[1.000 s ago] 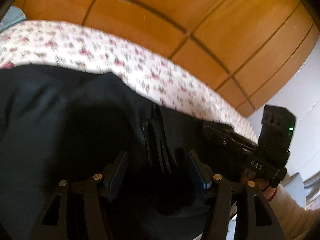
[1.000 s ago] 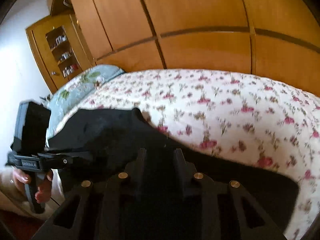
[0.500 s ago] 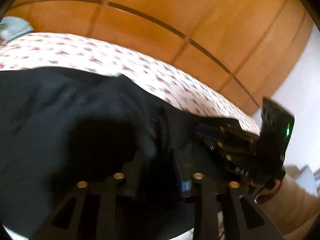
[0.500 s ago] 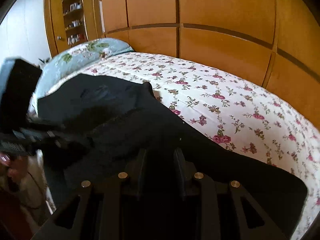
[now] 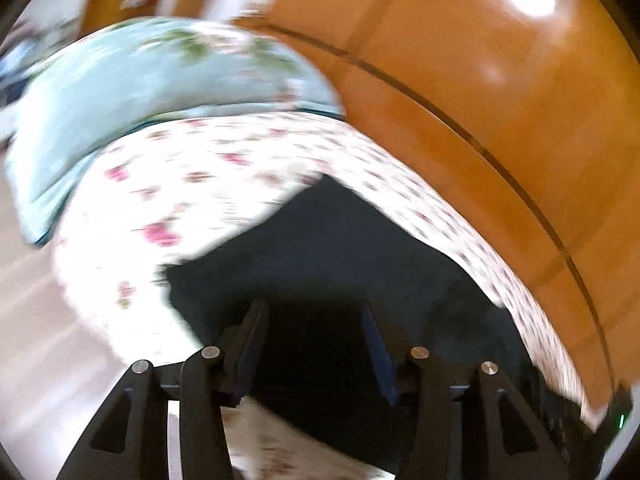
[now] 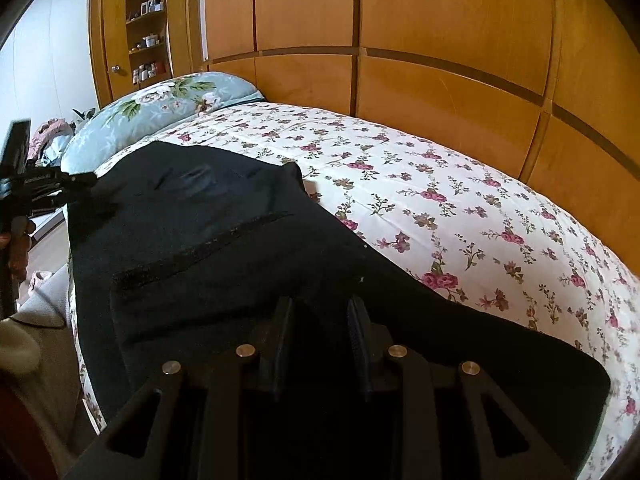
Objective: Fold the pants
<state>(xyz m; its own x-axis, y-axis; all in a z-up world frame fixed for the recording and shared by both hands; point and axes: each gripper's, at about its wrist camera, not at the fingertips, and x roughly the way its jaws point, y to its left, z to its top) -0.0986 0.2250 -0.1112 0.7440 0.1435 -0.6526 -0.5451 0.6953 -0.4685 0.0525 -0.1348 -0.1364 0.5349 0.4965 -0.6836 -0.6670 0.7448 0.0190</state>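
Black pants (image 6: 224,248) spread on floral bed (image 6: 460,184). Left gripper (image 5: 314,312), now swung toward pillow (image 5: 120,92), opening over cloth, gripping nothing visible. Right gripper (image 6: 320,308) unchanged, narrowly parted, pinching pants.

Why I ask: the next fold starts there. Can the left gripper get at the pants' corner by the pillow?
Probably yes: the left gripper is already at that edge of the pants, beside the pillow, with nothing blocking it. Its jaws are opening, dark cloth between them.

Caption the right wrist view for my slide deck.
Right gripper pinching black pants spread on a floral bed.
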